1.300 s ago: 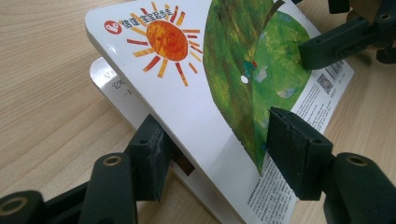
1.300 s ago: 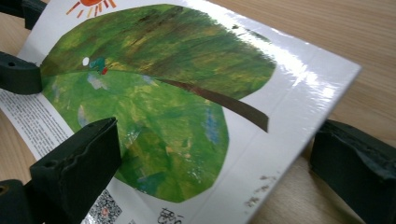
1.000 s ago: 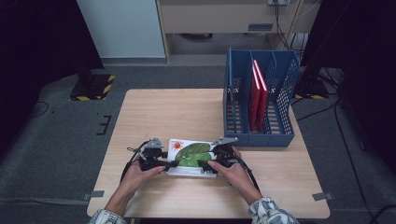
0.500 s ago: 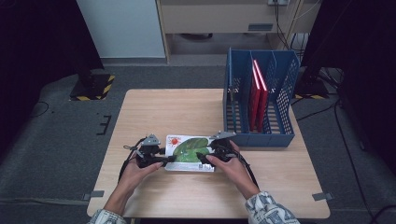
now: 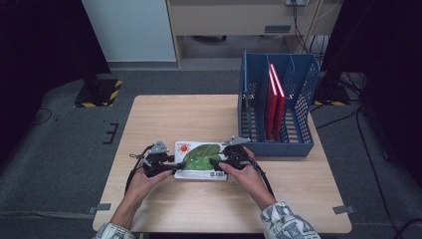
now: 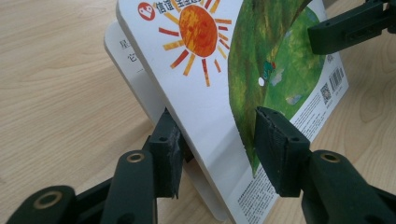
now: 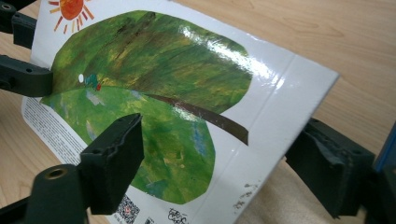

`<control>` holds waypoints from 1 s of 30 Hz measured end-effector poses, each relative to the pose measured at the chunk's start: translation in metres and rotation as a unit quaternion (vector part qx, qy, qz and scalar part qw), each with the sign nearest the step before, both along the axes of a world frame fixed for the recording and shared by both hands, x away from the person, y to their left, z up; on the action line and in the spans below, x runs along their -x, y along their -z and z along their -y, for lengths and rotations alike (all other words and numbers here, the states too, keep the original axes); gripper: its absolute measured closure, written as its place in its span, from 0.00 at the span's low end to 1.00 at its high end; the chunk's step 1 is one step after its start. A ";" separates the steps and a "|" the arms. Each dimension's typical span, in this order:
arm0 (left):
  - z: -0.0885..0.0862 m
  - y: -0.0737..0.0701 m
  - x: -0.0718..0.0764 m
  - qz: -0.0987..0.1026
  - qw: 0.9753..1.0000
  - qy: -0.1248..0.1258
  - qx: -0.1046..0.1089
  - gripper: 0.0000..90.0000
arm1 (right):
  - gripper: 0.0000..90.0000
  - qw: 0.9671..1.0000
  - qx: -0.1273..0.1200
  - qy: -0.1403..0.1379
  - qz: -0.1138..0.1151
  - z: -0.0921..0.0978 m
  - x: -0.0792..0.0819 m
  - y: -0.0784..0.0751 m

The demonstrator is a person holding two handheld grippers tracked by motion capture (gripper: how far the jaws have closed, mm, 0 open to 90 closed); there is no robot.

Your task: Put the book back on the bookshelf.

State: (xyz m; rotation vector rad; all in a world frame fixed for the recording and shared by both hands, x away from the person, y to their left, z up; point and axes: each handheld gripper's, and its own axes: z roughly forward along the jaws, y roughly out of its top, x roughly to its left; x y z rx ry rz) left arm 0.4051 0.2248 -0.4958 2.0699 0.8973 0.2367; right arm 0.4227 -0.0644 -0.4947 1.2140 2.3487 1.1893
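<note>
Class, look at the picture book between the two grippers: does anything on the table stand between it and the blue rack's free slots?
Nothing visible does. The picture book lies beside the blue rack on bare table; two red books fill one slot, the others are free.

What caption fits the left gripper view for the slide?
Left gripper straddling the raised edge of a picture book over the wooden table, jaws open.

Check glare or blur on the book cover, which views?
Right gripper view: white glare streaks across the book on its green leaf; near jaws soft. Left gripper view: cover sharp, no glare, near jaws slightly blurred. High view: evenly lit table, dark surroundings.
</note>
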 end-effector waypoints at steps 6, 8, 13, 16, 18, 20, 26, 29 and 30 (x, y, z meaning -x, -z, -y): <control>-0.001 -0.003 -0.004 0.019 1.000 -0.016 -0.012 0.62 | 0.26 1.000 -0.001 -0.001 0.010 -0.002 -0.003 -0.008; -0.002 -0.004 -0.006 0.023 0.999 -0.020 -0.015 0.64 | 0.26 1.000 0.002 -0.003 0.017 -0.003 -0.006 -0.011; -0.004 -0.005 -0.010 0.031 0.999 -0.032 -0.018 0.67 | 0.27 1.000 0.003 -0.003 0.024 -0.006 -0.010 -0.018; -0.004 -0.006 -0.014 0.034 0.998 -0.040 -0.017 0.68 | 0.28 1.000 0.004 -0.003 0.029 -0.007 -0.013 -0.020; -0.004 -0.006 -0.017 0.036 0.998 -0.043 -0.017 0.68 | 0.28 0.999 0.007 -0.002 0.031 -0.008 -0.014 -0.021; -0.004 -0.006 -0.019 0.040 0.998 -0.049 -0.016 0.68 | 0.29 0.999 0.008 0.001 0.032 -0.008 -0.016 -0.022; -0.004 -0.005 -0.015 0.052 0.997 -0.051 -0.018 0.68 | 0.31 0.999 0.007 -0.002 0.043 -0.008 -0.014 -0.025; -0.005 -0.005 -0.011 0.055 0.997 -0.051 -0.016 0.67 | 0.32 0.999 0.010 -0.011 0.048 -0.007 -0.008 -0.027; -0.005 -0.005 -0.011 0.055 0.997 -0.051 -0.016 0.67 | 0.33 0.999 0.007 -0.012 0.047 -0.006 -0.005 -0.028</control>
